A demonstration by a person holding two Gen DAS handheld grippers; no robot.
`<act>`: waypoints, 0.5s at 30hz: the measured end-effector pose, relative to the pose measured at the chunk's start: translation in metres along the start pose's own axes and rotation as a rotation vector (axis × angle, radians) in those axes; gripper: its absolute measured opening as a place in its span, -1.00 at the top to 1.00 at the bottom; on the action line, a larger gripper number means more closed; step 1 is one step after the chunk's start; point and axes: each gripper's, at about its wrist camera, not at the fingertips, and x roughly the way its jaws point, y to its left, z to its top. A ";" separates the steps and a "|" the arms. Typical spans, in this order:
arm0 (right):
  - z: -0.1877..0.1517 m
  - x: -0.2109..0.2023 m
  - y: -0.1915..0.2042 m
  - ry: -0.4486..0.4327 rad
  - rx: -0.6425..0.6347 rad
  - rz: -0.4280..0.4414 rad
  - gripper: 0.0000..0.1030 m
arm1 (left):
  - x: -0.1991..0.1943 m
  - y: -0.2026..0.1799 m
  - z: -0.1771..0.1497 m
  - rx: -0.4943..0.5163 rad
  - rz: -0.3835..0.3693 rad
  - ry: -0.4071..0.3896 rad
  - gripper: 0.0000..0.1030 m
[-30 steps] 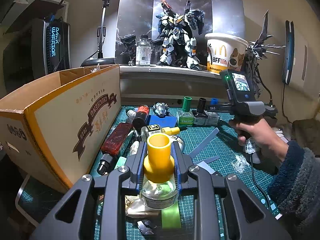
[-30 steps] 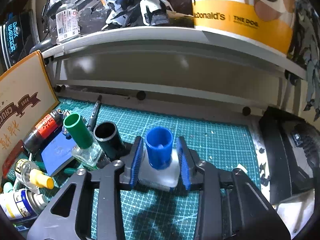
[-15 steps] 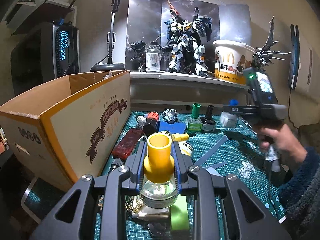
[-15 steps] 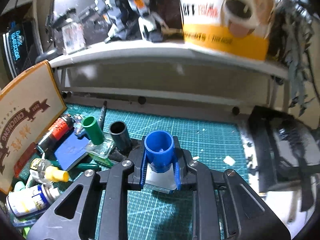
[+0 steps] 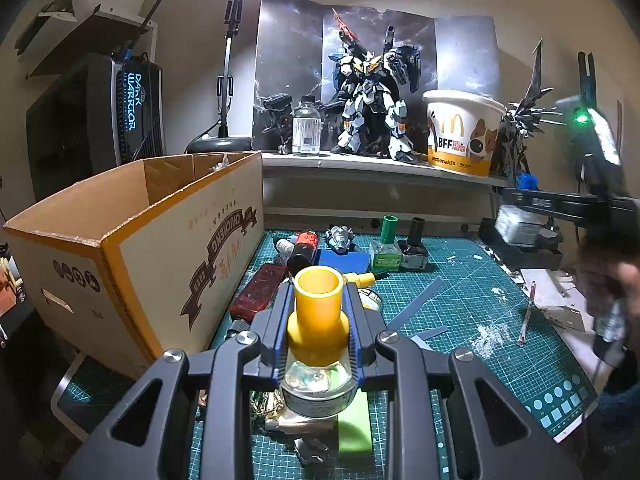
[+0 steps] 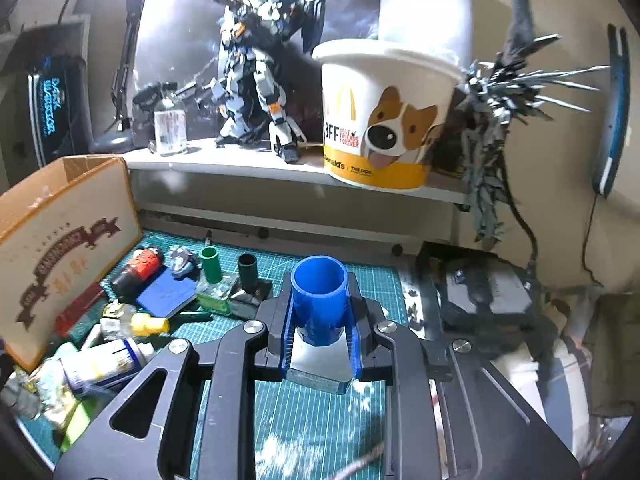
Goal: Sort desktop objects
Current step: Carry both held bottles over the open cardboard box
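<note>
My left gripper (image 5: pixel 319 320) is shut on a clear bottle with a tall yellow cap (image 5: pixel 319 312), held above the green cutting mat (image 5: pixel 460 300) beside the open cardboard box (image 5: pixel 132 240). In the right wrist view my right gripper (image 6: pixel 319 328) is shut on a clear square bottle with a blue cap (image 6: pixel 319 300), lifted well off the mat (image 6: pixel 320 412). That same gripper appears blurred at the right edge of the left wrist view, its blue-capped bottle (image 5: pixel 516 216) level with the shelf. A green-capped bottle (image 5: pixel 386 244) and a black-capped bottle (image 5: pixel 414 246) stand on the mat.
Loose paint bottles, a red case (image 5: pixel 258 292), a blue pad (image 5: pixel 344 260) and plastic strips lie on the mat by the box. A shelf (image 6: pixel 280 168) behind holds a robot model (image 6: pixel 260 80), a paper bucket (image 6: pixel 384 120) and a clear bottle. A black tray (image 6: pixel 488 292) sits at the right.
My right gripper closed on the blue-capped bottle and lifted it off the mat, up and to the right. The left gripper stayed put with the yellow-capped bottle.
</note>
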 end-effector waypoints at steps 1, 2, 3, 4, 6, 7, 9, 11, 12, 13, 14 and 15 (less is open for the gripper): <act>-0.001 -0.006 -0.001 -0.002 0.002 0.001 0.61 | 0.000 0.000 0.001 0.000 0.001 0.001 0.53; -0.002 -0.013 -0.002 -0.003 0.005 0.003 0.61 | 0.000 -0.001 0.001 0.000 0.001 0.002 0.53; -0.004 -0.020 -0.003 -0.007 0.010 0.008 0.61 | 0.000 -0.001 0.002 0.000 0.000 0.001 0.53; -0.005 -0.027 -0.003 -0.013 0.015 0.016 0.61 | 0.000 -0.002 0.003 0.002 -0.001 -0.001 0.53; -0.007 -0.041 -0.004 -0.026 0.016 0.019 0.61 | 0.000 -0.003 0.004 0.007 -0.001 -0.006 0.53; -0.009 -0.048 -0.003 -0.031 0.017 0.020 0.61 | -0.001 -0.004 0.005 0.009 -0.002 -0.010 0.53; -0.012 -0.059 -0.003 -0.038 0.021 0.023 0.61 | -0.002 -0.005 0.006 0.013 -0.004 -0.016 0.53; -0.017 -0.071 -0.002 -0.052 0.022 0.021 0.61 | -0.004 -0.006 0.008 0.016 -0.005 -0.023 0.53; -0.021 -0.077 -0.001 -0.058 0.025 0.017 0.61 | -0.005 -0.006 0.008 0.016 -0.006 -0.026 0.53; -0.024 -0.082 -0.001 -0.062 0.031 0.013 0.61 | -0.006 -0.007 0.009 0.015 -0.007 -0.030 0.53; -0.028 -0.086 0.000 -0.061 0.037 0.016 0.61 | -0.008 -0.007 0.009 0.015 -0.008 -0.034 0.53; -0.032 -0.089 0.001 -0.057 0.041 0.023 0.61 | -0.009 -0.007 0.009 0.017 -0.009 -0.037 0.53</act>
